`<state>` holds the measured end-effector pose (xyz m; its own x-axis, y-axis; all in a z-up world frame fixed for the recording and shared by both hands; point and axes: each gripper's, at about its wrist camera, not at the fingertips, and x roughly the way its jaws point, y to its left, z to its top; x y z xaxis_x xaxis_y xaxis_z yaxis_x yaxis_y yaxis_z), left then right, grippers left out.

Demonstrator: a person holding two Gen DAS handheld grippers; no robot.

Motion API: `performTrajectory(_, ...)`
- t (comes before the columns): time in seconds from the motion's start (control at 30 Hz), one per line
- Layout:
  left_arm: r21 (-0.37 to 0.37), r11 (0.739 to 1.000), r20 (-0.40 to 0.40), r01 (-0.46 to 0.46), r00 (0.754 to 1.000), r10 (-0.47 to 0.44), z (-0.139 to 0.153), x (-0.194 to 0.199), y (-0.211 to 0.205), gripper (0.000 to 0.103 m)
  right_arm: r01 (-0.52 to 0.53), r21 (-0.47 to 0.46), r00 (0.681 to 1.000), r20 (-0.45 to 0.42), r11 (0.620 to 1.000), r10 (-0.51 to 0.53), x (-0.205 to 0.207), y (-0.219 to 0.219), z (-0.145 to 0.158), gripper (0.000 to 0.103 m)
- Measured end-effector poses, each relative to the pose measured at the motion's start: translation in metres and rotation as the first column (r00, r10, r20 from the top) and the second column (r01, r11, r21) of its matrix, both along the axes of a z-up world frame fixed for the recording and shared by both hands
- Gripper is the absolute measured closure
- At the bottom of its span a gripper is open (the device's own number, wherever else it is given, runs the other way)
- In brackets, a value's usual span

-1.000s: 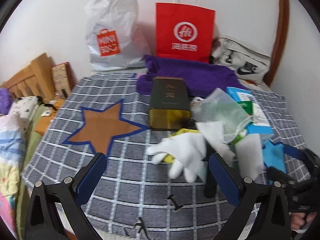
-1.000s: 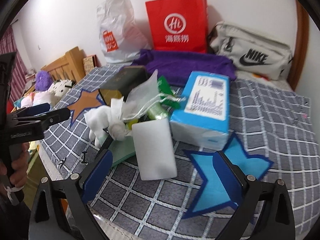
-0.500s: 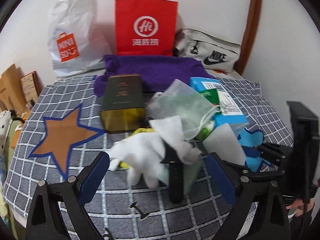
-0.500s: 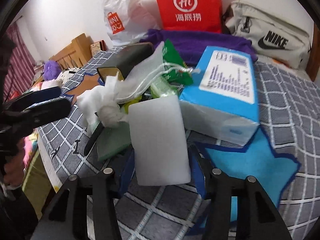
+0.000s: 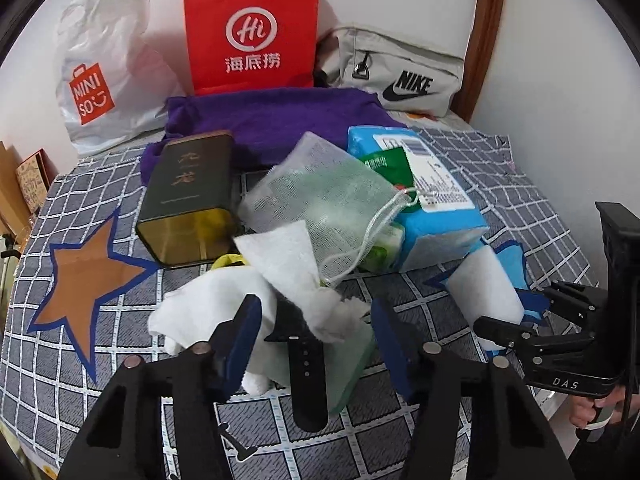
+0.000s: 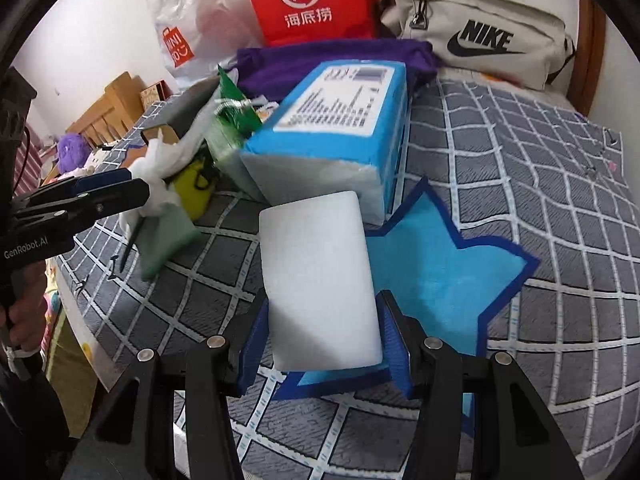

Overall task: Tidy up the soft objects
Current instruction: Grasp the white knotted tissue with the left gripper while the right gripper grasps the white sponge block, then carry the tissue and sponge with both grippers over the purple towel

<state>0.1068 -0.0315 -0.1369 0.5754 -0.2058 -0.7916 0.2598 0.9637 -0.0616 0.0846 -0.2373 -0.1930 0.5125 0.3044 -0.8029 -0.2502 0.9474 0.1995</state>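
My right gripper (image 6: 326, 344) is shut on a white sponge block (image 6: 320, 280), holding it over the blue star patch (image 6: 440, 276); the block also shows in the left wrist view (image 5: 488, 284). My left gripper (image 5: 316, 340) is open, its jaws either side of a pile: a white glove (image 5: 208, 308), a white cloth (image 5: 296, 264), a black strap (image 5: 306, 368) and a green pad (image 5: 352, 356). A mesh drawstring pouch (image 5: 324, 200) and a blue tissue pack (image 5: 424, 200) lie just behind.
A dark tin box (image 5: 188, 196) and a brown star patch (image 5: 88, 280) lie left. A purple cloth (image 5: 276, 120), red paper bag (image 5: 252, 32), white Miniso bag (image 5: 104, 68) and grey Nike bag (image 5: 400, 72) line the wall. The bed edge is near me.
My right gripper closed on the white sponge block and lifted it toward the blue star. My left gripper moved forward and narrowed around the glove pile.
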Motion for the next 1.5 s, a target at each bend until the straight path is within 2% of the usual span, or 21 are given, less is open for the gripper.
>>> performTrajectory(0.03,0.006,1.000,-0.008,-0.005,1.000,0.005,-0.002,0.002,-0.001,0.053,0.000,0.003,1.000,0.000,1.000,0.000,0.001,0.000,-0.001,0.051)
performTrajectory(0.1,0.006,1.000,-0.022,0.010,1.000,-0.010,-0.006,0.004,-0.005,0.068,-0.003,0.006,1.000,0.000,1.000,0.003,0.002,-0.001,-0.001,0.051)
performTrajectory(0.2,0.009,1.000,-0.026,0.019,0.999,-0.019,-0.009,0.005,-0.006,0.078,-0.004,0.009,1.000,-0.001,1.000,0.004,0.002,-0.002,0.000,0.051)
performTrajectory(0.27,0.005,1.000,-0.015,0.022,1.000,-0.022,-0.005,0.003,-0.005,0.080,-0.008,0.006,1.000,0.005,1.000,0.008,0.001,-0.001,0.003,0.051)
performTrajectory(0.4,-0.003,1.000,0.014,0.012,1.000,-0.012,0.009,0.001,0.000,0.080,-0.031,-0.011,0.999,0.026,0.999,0.031,-0.002,0.005,0.012,0.051)
performTrajectory(0.57,-0.028,1.000,0.035,-0.004,0.999,0.005,0.024,-0.002,0.012,0.080,-0.031,0.013,0.998,0.054,0.999,0.031,-0.002,0.005,0.030,0.051)
performTrajectory(0.87,-0.030,0.998,0.075,-0.049,0.996,0.051,0.052,0.001,0.033,0.080,-0.026,0.037,0.992,0.126,0.999,0.021,0.006,0.009,0.075,0.051)
performTrajectory(1.2,-0.035,0.991,0.066,-0.131,0.989,0.133,0.067,0.031,0.058,0.080,0.006,0.031,0.989,0.150,1.000,-0.011,0.046,0.010,0.108,0.051)
performTrajectory(1.5,-0.057,0.982,0.072,-0.180,0.980,0.184,0.085,0.076,0.076,0.080,-0.016,0.001,0.983,0.185,1.000,0.015,0.103,0.016,0.130,0.051)
